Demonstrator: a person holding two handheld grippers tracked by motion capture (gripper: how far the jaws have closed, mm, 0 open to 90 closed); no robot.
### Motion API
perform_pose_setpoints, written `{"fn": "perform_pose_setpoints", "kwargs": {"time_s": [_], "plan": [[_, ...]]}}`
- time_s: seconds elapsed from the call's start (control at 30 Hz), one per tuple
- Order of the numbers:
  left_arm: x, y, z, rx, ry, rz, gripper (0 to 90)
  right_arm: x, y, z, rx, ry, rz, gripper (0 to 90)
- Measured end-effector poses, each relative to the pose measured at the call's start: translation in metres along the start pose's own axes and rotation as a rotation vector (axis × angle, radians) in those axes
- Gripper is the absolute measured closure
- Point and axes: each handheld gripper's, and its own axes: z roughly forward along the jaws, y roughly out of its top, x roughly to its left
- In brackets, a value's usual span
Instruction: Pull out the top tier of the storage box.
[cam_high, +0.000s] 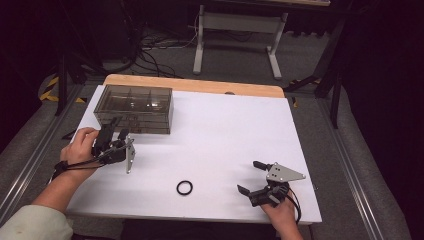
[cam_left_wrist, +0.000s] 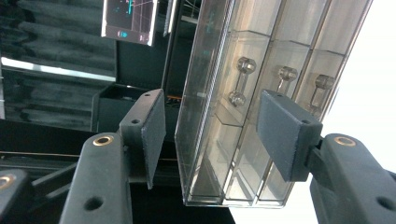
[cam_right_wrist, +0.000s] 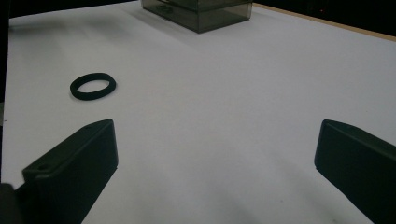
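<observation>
A smoky clear drawer box (cam_high: 134, 108) stands at the back left of the white table (cam_high: 225, 130). My left gripper (cam_high: 117, 129) is open, turned on its side, right in front of the box's left end. In the left gripper view the gripper (cam_left_wrist: 217, 135) has the box's edge (cam_left_wrist: 210, 116) between its pads without touching, and the clear drawer handles (cam_left_wrist: 243, 79) show just beyond. A black ring (cam_high: 184, 188) lies flat near the front edge. My right gripper (cam_high: 250, 176) rests open to the right of the ring, holding nothing. In the right gripper view the ring (cam_right_wrist: 93, 86) lies ahead of the gripper (cam_right_wrist: 215, 154) to the left.
The wooden table edge (cam_high: 195, 85) runs behind the white sheet. Beyond it are a white desk frame (cam_high: 235, 30) and cables on the floor. The drawer box (cam_right_wrist: 201, 11) sits far off in the right gripper view. Bare white surface lies between the two grippers.
</observation>
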Motion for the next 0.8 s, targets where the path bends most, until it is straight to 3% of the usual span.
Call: {"fn": "perform_pose_setpoints", "kwargs": {"time_s": [0.07, 0.27, 0.47, 0.8], "plan": [[-0.001, 0.001, 0.001, 0.0, 0.009, 0.014, 46.3, 0.0, 0.0, 0.0, 0.0, 0.002, 0.002, 0.0], [-0.005, 0.004, 0.007, 0.006, 0.021, 0.004, 49.8, 0.0, 0.0, 0.0, 0.004, 0.006, 0.002, 0.0], [-0.009, 0.004, 0.015, 0.021, 0.01, 0.034, 54.9, 0.0, 0.0, 0.0, 0.005, 0.007, 0.001, 0.0], [-0.014, 0.006, 0.026, 0.036, 0.01, 0.045, 59.8, 0.0, 0.0, 0.001, 0.01, 0.005, 0.001, 0.0]]}}
